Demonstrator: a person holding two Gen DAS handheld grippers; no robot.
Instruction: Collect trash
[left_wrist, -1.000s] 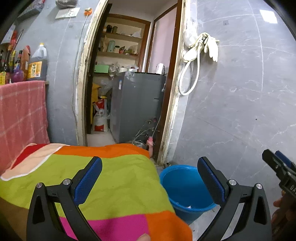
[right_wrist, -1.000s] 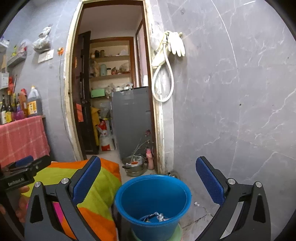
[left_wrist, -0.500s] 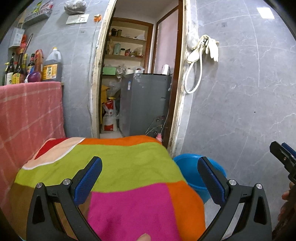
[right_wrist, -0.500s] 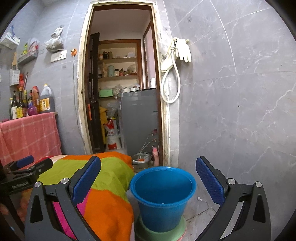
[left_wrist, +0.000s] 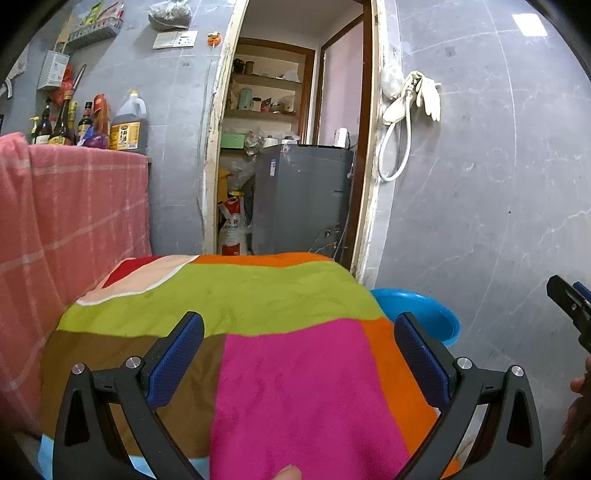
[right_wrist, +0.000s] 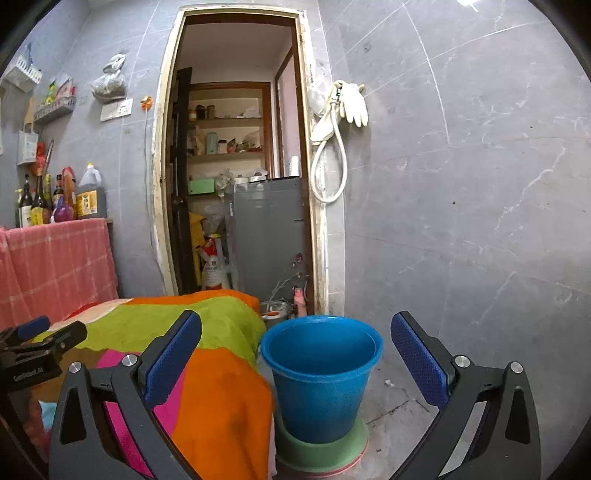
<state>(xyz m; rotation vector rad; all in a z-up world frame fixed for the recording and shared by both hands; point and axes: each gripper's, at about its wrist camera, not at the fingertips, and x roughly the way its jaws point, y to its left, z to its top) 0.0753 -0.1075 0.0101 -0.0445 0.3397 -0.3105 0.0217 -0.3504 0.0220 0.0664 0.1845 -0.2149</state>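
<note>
Presently, findings by item:

Left gripper: the left gripper (left_wrist: 298, 354) is spread wide and holds nothing; it hangs over the near half of the bench (left_wrist: 258, 302), above the pink panel of its patchwork cloth.

Right gripper: the right gripper (right_wrist: 295, 356) is likewise spread and empty, level with the bench's right edge and facing the blue bucket (right_wrist: 320, 376).

Bucket: stands upright on the floor on a green base (right_wrist: 321, 448), just beside the bench's right edge, near the doorway (right_wrist: 236, 177). Its inside cannot be seen from this height.

Trash: none is visible on the cloth. One small pale scrap (right_wrist: 388, 383) lies on the floor to the right of the bucket; what it is cannot be told.

Step in hand (judgement): searching for the next piece, both grippers free.

Advice: tilt a wrist camera down to sweep the bench's near edge and the floor round the bucket before committing. Keep the gripper spread until it straddles the piece.

Risk: pinching the cloth along with any trash; knocking the bucket.
</note>
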